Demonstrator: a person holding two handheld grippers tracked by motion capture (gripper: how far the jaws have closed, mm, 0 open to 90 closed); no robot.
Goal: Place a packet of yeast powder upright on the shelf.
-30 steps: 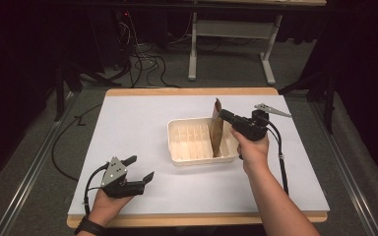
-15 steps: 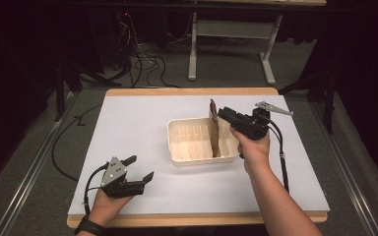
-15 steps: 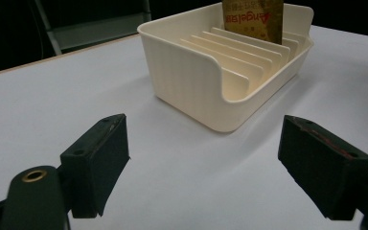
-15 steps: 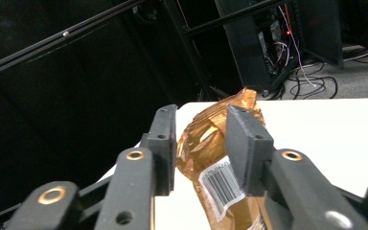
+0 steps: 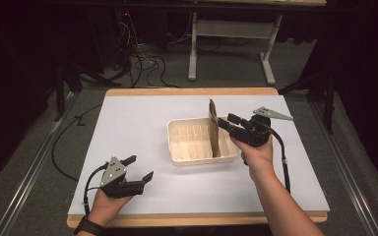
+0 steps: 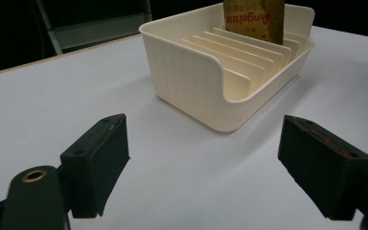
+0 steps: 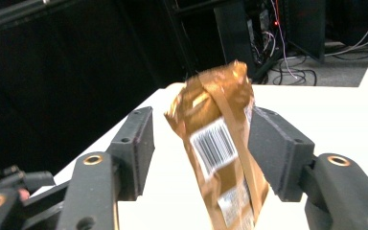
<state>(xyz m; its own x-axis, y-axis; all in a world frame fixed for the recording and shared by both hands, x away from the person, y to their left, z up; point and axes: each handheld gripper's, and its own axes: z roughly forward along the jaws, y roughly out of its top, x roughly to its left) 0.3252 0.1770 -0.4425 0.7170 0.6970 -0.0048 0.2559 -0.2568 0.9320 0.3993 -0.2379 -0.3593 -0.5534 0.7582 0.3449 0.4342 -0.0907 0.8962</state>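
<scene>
Brown packet [image 5: 213, 129] lower in rack [image 5: 187, 147]

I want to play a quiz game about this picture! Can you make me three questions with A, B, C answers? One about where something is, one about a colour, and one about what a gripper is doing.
1. Where does the packet stand?
A. In the tray's right end
B. On the floor
C. By the left gripper

2. What colour is the tray?
A. Blue
B. Cream
C. Black

3. How are the left gripper's jaws?
A. Shut on the tray
C. Shut on the packet
B. Wide open, holding nothing

Answers: 1 A, the high view shows it upright there. 2 B, its walls look cream. 3 B, bare table shows between the jaws.
</scene>
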